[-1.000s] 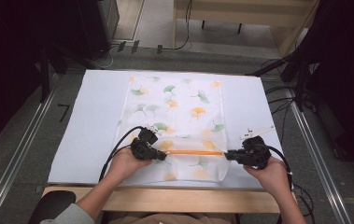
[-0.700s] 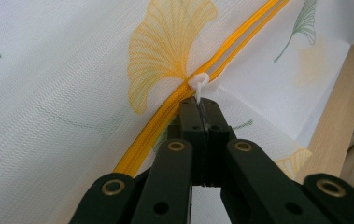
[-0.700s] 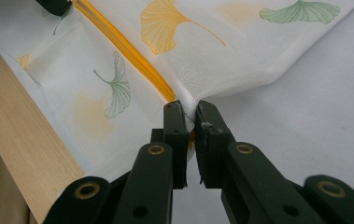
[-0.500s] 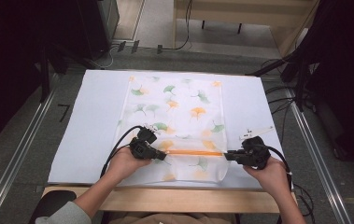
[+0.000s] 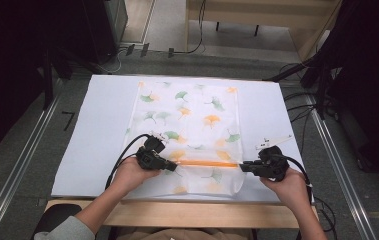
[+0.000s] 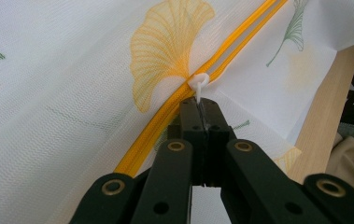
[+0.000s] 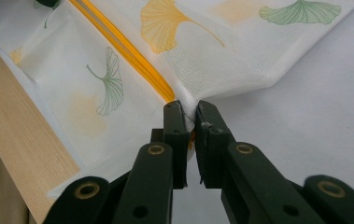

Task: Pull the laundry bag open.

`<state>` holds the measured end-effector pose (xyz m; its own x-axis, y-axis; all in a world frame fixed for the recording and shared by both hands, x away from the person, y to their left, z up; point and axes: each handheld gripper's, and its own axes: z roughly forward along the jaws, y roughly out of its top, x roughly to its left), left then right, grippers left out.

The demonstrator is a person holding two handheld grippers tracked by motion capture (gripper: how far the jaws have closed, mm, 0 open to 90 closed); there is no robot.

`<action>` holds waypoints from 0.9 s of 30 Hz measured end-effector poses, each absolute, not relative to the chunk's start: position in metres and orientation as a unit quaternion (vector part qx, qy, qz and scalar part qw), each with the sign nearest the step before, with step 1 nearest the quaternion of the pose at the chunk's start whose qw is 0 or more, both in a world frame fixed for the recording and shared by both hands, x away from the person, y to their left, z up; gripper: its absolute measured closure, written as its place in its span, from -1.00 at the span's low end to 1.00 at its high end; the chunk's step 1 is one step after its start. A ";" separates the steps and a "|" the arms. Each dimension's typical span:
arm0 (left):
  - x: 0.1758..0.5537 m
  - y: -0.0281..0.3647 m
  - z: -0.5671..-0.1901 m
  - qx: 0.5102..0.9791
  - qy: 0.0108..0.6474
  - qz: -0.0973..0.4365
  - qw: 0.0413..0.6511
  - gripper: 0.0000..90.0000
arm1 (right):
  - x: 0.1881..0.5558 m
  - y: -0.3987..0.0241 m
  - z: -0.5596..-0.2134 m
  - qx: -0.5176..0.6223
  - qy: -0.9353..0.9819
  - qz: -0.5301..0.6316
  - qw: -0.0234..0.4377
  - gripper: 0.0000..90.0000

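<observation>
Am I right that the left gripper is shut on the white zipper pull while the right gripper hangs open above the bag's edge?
Not quite. The left gripper is indeed shut on the zipper pull, but the right gripper is not open: its jaws pinch the bag at the end of the orange zipper, as the right gripper view shows.

The bag (image 5: 187, 135) is thin white mesh cloth, matt and finely woven, printed with leaves. Its zipper (image 6: 165, 116) is glossy orange plastic with a white plastic pull (image 6: 198, 84). The table (image 5: 97, 125) has a smooth matt white cover over a pale wood edge.
</observation>
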<state>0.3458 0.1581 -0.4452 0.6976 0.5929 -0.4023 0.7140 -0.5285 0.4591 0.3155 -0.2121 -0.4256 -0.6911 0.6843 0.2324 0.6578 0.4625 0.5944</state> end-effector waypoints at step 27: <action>0.343 0.195 -0.444 0.864 0.393 -0.099 0.298 1.00 | 0.319 -0.218 -0.426 0.398 0.852 0.340 0.018 0.90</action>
